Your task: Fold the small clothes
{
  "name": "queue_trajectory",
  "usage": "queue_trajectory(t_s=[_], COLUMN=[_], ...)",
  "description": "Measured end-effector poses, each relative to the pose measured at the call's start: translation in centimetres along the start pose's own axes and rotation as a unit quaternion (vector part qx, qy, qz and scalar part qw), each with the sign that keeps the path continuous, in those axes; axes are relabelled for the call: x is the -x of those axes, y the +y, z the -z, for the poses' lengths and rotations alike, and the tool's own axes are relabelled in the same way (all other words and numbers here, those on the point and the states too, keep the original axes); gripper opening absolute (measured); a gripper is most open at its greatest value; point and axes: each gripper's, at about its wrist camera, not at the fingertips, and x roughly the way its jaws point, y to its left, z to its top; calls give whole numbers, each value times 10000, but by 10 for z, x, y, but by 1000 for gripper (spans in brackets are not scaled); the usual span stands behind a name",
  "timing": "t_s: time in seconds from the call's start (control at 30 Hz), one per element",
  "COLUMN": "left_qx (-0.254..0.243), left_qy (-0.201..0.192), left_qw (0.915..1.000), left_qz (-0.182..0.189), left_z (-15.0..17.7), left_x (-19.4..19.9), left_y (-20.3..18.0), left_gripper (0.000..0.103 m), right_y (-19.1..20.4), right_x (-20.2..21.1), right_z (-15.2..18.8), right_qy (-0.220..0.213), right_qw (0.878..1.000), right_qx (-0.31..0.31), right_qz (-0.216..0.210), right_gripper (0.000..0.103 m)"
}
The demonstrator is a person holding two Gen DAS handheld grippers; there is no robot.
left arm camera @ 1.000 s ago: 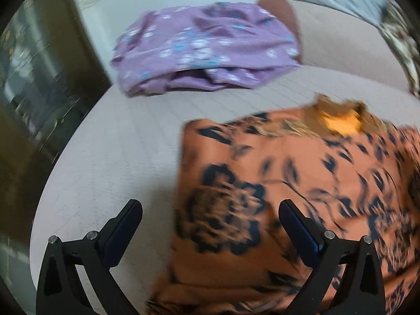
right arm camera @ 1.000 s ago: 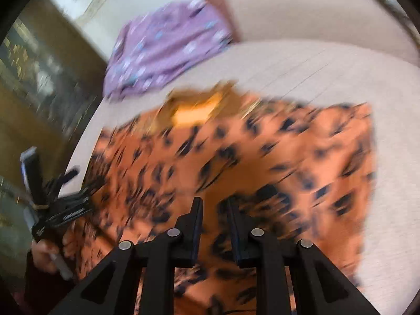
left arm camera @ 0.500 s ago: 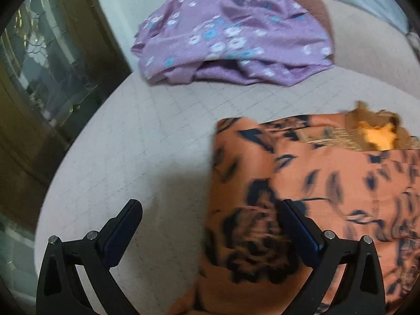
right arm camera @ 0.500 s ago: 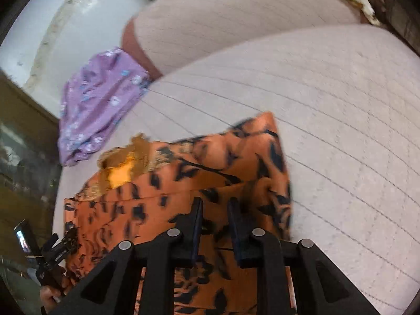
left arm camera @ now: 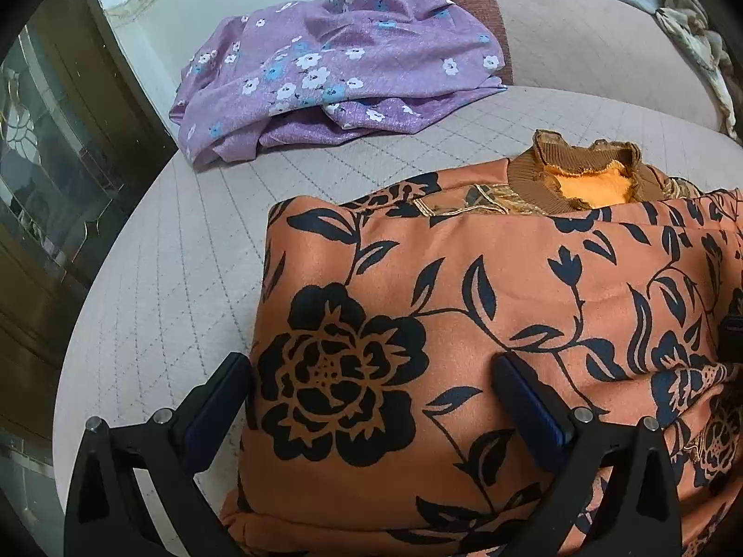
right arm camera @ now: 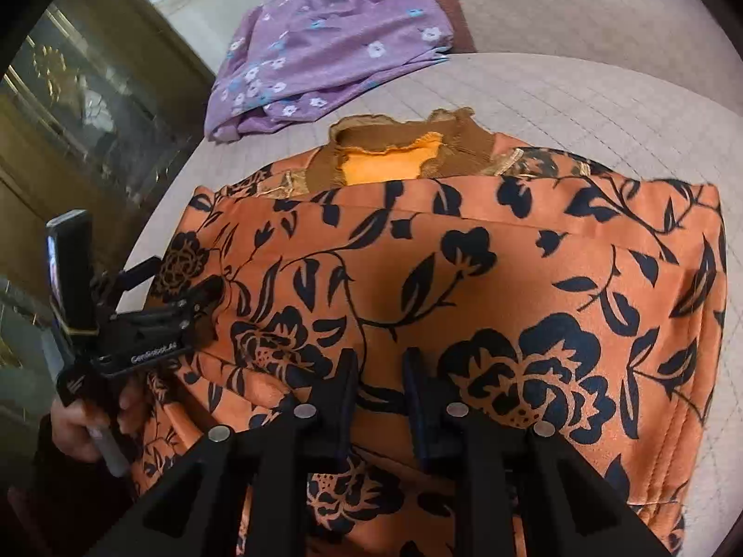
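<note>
Two grippers hover over the folded orange black-flowered padded jacket (left arm camera: 464, 325): left gripper (left arm camera: 371, 399) jaws wide apart, right gripper (right arm camera: 378, 394) jaws narrowly apart, gripping nothing.

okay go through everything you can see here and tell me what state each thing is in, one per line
Orange top: folded, lying flat on the cushion, collar away from the cameras.
Purple garment: crumpled, unfolded, at the cushion's far end.
Left gripper: open, over the orange top's edge.
Right gripper: jaws narrowly apart, nothing clearly pinched.

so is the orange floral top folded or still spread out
Folded: the orange floral top lies as a compact rectangle, sides tucked over with doubled edges, brown collar at the far end.
</note>
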Motion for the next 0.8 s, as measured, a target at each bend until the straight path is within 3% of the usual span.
queue_trajectory(t_s=[0.23, 0.33, 0.63, 0.8], left_qx=[-34, -56, -57, -55], left_qy=[-30, -40, -50, -65], left_qw=[10000, 10000, 10000, 9999], left_qz=[-35, -51, -61, -87], left_z=[2, 0, 0, 1], left_x=[2, -3, -1, -1], left_y=[-2, -1, -1, -3], left_gripper=[103, 103, 103, 103], right_y=[3, 9, 11, 15], right_x=[9, -6, 11, -8], right_z=[-2, 4, 1, 6], right_qy=[-113, 173, -148, 141], right_qw=[9992, 9994, 9989, 9992], right_qx=[3, 197, 119, 213], right_qz=[-389, -213, -430, -297], right_gripper=[25, 25, 25, 25])
